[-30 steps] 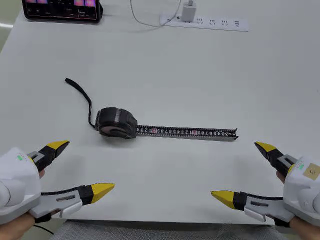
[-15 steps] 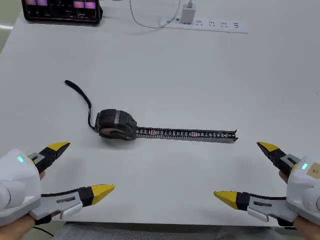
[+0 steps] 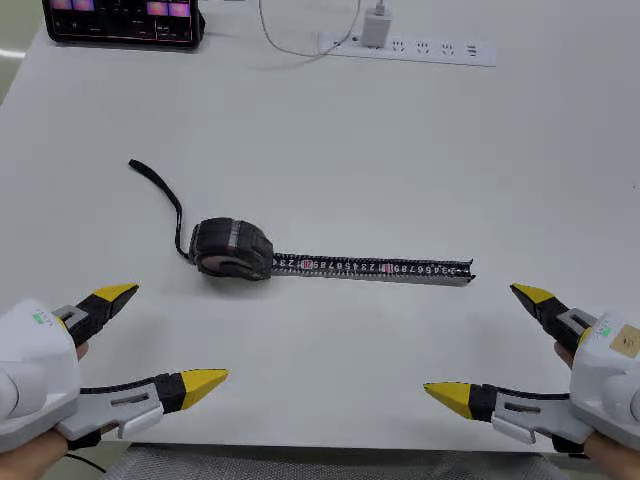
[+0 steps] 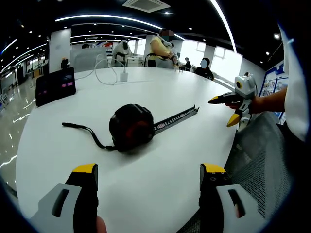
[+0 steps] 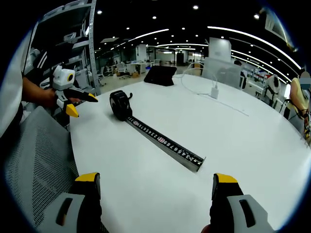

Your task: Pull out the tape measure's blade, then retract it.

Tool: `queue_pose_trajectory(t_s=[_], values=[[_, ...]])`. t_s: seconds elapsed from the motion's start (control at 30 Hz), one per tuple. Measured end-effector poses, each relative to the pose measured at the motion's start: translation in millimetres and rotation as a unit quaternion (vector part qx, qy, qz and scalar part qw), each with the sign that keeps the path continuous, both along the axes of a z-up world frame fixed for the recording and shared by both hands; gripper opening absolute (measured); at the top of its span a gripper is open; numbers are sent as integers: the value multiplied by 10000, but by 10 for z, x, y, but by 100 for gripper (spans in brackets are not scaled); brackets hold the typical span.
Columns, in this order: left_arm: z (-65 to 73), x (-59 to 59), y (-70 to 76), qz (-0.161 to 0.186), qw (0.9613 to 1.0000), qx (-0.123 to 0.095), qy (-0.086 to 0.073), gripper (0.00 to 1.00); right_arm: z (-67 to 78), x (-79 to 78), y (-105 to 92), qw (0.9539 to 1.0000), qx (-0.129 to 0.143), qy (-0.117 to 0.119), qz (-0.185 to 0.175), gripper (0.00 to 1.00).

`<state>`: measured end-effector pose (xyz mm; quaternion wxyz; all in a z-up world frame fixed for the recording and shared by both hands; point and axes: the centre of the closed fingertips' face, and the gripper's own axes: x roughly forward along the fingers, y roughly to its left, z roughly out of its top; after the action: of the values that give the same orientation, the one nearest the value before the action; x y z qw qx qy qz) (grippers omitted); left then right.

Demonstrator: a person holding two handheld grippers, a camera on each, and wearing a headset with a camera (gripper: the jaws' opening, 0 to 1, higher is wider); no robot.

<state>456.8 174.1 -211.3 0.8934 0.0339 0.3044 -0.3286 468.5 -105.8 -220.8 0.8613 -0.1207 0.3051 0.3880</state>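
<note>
Left gripper (image 3: 160, 335), right gripper (image 3: 487, 342): jaws apart, empty, at worktop (image 3: 330, 400) front edge. Risk: blade (image 3: 370, 267) whips back, unheld tape measure (image 3: 232, 248) skids.

The white surface (image 3: 400, 160) stretched wide in front of me. Near its far edge lay a white power strip (image 3: 430, 46) with a white charger (image 3: 377, 24) plugged into its left end. A thin white cable (image 3: 296, 51) looped away from the charger. A dark tablet (image 3: 122, 20) with a lit screen sat at the far left corner.
</note>
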Motion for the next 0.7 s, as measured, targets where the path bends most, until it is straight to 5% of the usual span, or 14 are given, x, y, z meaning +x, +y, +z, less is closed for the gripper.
queue_pose_trajectory(t_s=[0.7], values=[[21, 41, -60, 41, 10000, -49, 10, 85, -2, 18, 28, 10000, 0, -4, 52, 94]])
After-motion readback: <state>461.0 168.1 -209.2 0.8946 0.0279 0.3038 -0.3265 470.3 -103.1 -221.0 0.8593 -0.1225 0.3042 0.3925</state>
